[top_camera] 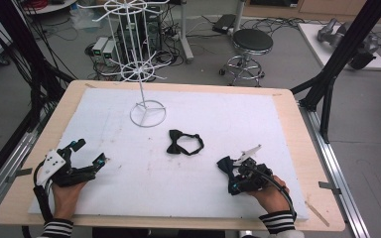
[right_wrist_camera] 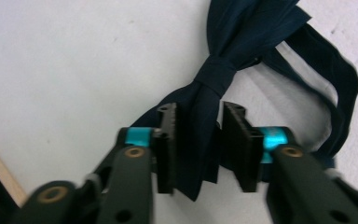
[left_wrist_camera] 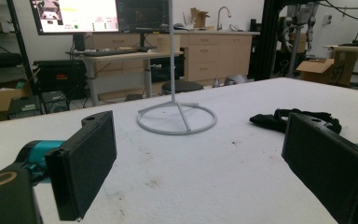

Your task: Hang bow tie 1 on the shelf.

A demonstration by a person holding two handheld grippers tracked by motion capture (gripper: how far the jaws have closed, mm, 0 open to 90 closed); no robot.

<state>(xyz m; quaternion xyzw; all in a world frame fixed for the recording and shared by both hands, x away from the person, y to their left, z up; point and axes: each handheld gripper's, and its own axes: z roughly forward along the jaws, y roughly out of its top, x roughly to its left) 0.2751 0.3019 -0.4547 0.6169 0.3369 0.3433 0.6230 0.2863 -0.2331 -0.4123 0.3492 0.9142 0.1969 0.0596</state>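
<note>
A dark navy bow tie (right_wrist_camera: 223, 56) lies on the white foam board (top_camera: 278, 129) near the table's front right edge, one wing between the jaws of the right gripper (right_wrist_camera: 199, 149); the jaws flank the fabric with small gaps on both sides, so I cannot tell whether they pinch it. A second black bow tie (top_camera: 184, 143) with its looped strap rests mid-board, well apart from both grippers. Behind it stands a white wire display rack (top_camera: 146, 64) on a ring base. The left gripper (top_camera: 90, 153) rests at the front left, jaws spread wide over bare board. No readable writing shows; the monitor text (left_wrist_camera: 74, 14) is too small
</note>
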